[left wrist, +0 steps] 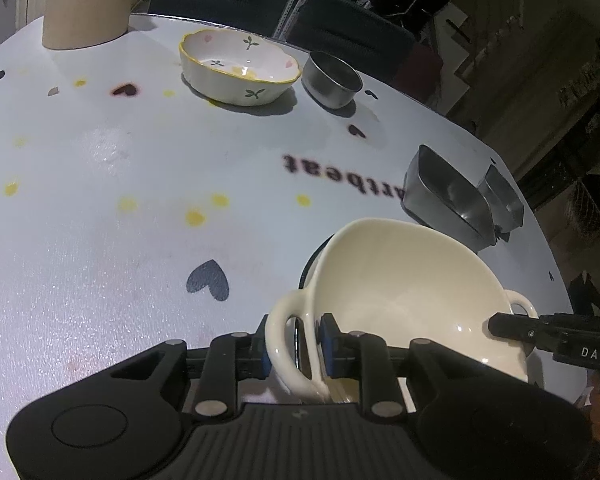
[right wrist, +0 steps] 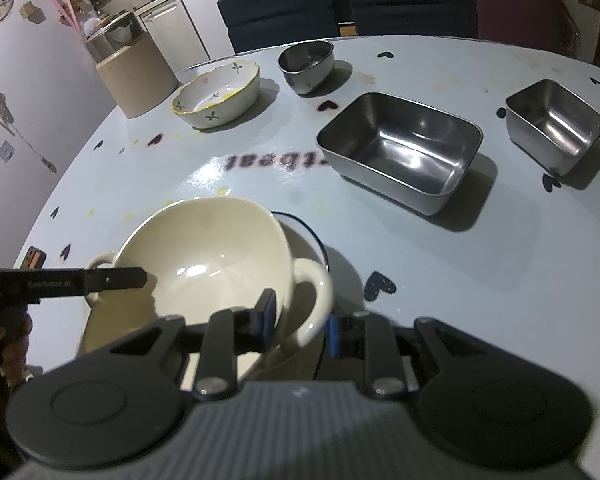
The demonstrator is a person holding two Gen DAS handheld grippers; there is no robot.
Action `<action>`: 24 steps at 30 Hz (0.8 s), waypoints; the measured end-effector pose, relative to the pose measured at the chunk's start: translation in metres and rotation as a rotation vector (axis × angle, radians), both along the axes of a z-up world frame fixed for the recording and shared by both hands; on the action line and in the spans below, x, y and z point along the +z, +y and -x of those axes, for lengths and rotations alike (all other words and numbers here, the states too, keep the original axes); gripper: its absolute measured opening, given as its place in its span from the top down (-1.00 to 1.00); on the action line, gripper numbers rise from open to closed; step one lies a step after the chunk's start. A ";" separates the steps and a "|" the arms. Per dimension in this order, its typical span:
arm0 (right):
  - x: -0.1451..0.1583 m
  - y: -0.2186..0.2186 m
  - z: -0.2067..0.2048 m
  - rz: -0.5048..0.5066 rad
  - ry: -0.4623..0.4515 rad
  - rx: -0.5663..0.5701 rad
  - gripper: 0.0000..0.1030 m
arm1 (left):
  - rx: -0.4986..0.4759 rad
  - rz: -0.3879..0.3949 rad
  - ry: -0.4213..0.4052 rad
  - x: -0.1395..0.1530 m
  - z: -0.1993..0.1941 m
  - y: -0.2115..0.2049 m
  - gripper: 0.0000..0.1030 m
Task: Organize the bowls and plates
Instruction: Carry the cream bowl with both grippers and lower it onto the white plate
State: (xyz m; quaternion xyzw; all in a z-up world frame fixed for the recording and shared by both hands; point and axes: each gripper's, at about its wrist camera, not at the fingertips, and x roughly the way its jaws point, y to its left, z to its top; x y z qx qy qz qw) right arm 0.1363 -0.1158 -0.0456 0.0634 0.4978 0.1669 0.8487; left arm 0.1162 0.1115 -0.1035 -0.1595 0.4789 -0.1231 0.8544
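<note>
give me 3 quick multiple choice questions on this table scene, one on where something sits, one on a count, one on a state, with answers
1. Where does the round steel bowl stand?
A. inside the large steel tray
B. beside the floral bowl, near the far edge of the table
C. on the plate

2. How many rectangular steel trays are on the table?
A. one
B. two
C. four

3. What holds the cream two-handled bowl?
A. nothing, it sits untouched
B. only the right gripper
C. both grippers, one at each handle

Answers: 1 B, it stands next to the floral bowl by the far rim. 2 B, a large steel tray and a small steel tray. 3 C, the left gripper and the right gripper each straddle a handle, and the bowl is tilted over the plate.
</note>
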 end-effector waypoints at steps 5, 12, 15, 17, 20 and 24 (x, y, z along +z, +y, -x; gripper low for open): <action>-0.003 -0.001 -0.001 0.009 0.017 0.006 0.39 | -0.015 -0.006 0.005 0.000 0.000 -0.001 0.52; -0.005 -0.002 -0.001 0.025 0.028 0.008 0.38 | -0.031 -0.015 0.005 0.001 -0.001 -0.003 0.52; -0.005 -0.002 -0.001 0.028 0.031 0.010 0.37 | -0.037 -0.017 0.006 0.001 -0.001 -0.004 0.53; -0.006 -0.002 0.000 0.028 0.037 0.009 0.37 | -0.039 -0.016 0.008 0.001 -0.001 -0.004 0.54; -0.008 -0.002 -0.001 0.027 0.044 0.009 0.35 | -0.037 -0.005 0.012 0.000 -0.001 -0.003 0.55; -0.012 -0.005 -0.004 0.013 0.071 -0.011 0.34 | -0.049 -0.014 0.007 0.001 -0.001 -0.005 0.55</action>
